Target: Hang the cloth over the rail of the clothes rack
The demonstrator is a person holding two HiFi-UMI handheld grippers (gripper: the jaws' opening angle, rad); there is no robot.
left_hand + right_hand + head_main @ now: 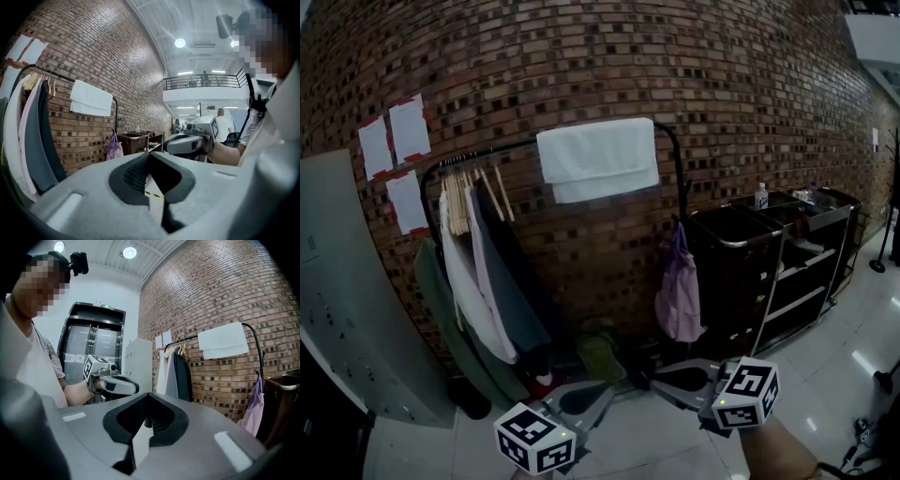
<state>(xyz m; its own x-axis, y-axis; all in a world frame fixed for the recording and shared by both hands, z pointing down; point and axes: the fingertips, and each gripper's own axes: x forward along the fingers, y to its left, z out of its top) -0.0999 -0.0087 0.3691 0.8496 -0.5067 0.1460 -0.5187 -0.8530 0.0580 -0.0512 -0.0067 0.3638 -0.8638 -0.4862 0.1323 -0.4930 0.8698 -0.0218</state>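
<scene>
Nearest to you, your left gripper [150,155] is clenched, its dark pads pressed together with nothing between them. Your right gripper [147,398] is clenched in the same way and is also empty. In the head view both sit low in the frame, side by side but apart, their marker cubes towards you and their tips aimed at the foot of the clothes rack [682,178]. Each gripper view shows the other gripper off to one side, held level in your hand.

Beyond the tips lies pale tiled floor [825,366], and a green bundle [600,356] rests on the ground under the rack. A grey cabinet [337,300] stands at the left edge.

On the rack, several garments [478,272] hang from wooden hangers towards the left end of the rail [502,150]. A purple bag [680,291] dangles from the right upright.

The white cloth [598,157] is already draped over the rail at its right end, folded and hanging flat, just beside the curved corner. It is well apart from both grippers.

Behind everything is the brick wall [722,75], with sheets of paper [408,127] taped to it at the left. To the right of the rack stands a black cart [778,262] with a small bottle [760,195] on top
</scene>
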